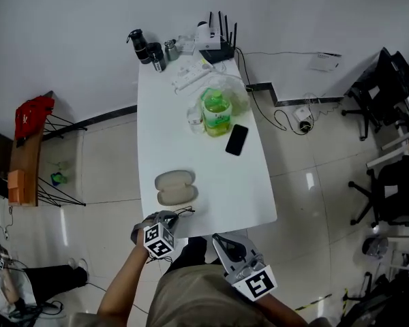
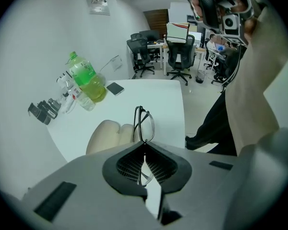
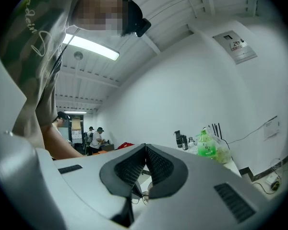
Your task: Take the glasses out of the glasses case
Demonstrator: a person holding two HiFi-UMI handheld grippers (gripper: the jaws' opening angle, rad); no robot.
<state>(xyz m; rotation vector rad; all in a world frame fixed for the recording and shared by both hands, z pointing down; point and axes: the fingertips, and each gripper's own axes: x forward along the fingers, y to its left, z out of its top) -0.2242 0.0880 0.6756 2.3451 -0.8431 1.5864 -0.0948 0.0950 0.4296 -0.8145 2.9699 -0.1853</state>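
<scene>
Two padded fingers of the left gripper are clamped on the thin black wire-framed glasses. They hold them upright near the white surface's near edge, clear of the open beige oval glasses case. The right gripper has its fingers pressed together on nothing. The frame looks light, springy and fragile, best pinched gently at the rim. Bare room lies right of the case.
</scene>
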